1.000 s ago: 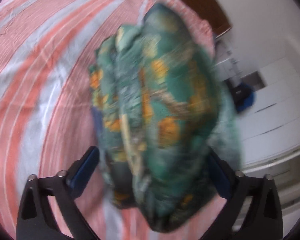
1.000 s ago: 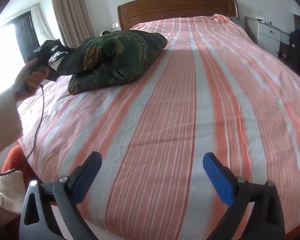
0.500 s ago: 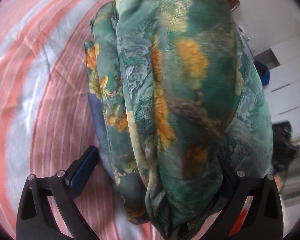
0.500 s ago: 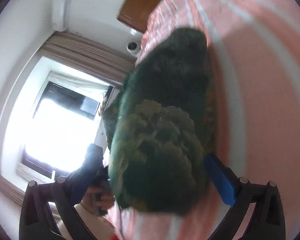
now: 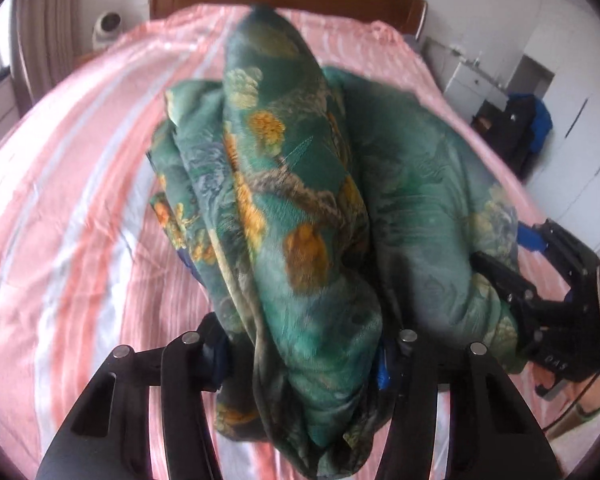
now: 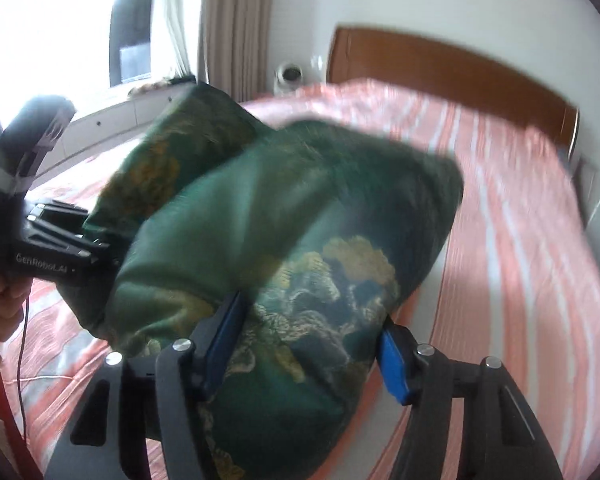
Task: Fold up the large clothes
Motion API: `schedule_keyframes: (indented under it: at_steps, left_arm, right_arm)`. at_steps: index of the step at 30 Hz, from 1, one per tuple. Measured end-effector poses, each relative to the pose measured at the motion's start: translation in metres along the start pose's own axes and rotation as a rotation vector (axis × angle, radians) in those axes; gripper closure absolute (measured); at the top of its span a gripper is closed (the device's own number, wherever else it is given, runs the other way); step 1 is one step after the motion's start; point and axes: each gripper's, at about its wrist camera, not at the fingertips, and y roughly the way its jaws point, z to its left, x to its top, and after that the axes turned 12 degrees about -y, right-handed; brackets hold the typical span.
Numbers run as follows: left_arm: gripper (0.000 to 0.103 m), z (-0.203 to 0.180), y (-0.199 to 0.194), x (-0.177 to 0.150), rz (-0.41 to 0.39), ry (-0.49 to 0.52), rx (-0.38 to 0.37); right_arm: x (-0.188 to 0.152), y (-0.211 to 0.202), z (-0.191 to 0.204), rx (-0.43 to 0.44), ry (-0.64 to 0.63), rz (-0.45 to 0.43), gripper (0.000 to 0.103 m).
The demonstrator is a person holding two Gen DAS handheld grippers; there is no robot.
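Note:
A thick green garment with orange and pale flower print [image 5: 300, 216] lies bunched in several folds on the striped bed [image 5: 72, 208]. My left gripper [image 5: 300, 356] is shut on its near end, the cloth hiding the blue pads. My right gripper [image 6: 308, 340] is shut on the other side of the same bundle [image 6: 300, 240], blue pads [image 6: 394, 360] pressing the cloth. The right gripper also shows in the left wrist view [image 5: 540, 280] at the bundle's right edge. The left gripper shows in the right wrist view [image 6: 56, 256] at the left.
The bed has a pink, white and orange striped sheet [image 6: 520, 280] and a wooden headboard [image 6: 460, 72]. A window with curtains [image 6: 228, 20] and low drawers [image 6: 112, 116] stand left. White cabinets and dark clothes [image 5: 520, 132] stand right of the bed.
My right gripper has moved from the open bed onto the bundle and shut on it. My left gripper has closed on the bundle's near end, and its view has swung up toward the headboard.

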Motion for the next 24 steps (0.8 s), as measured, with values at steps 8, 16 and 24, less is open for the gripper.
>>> schedule_keyframes:
  at_steps: [8,16,24]
  left_arm:
    - [0.05,-0.047,-0.033,0.034,-0.074,0.095,-0.062]
    - [0.044,0.015,0.009,0.031,0.04,-0.045,0.041]
    - [0.032,0.081,0.038,0.031,0.133,-0.228,-0.065]
  right_arm:
    - [0.051,-0.029,0.042,-0.049,-0.322,-0.152,0.1]
    - [0.021,-0.043,-0.042,0.266,0.283,-0.117,0.001]
    - [-0.107,0.047,-0.135,0.519,0.849,0.052,0.0]
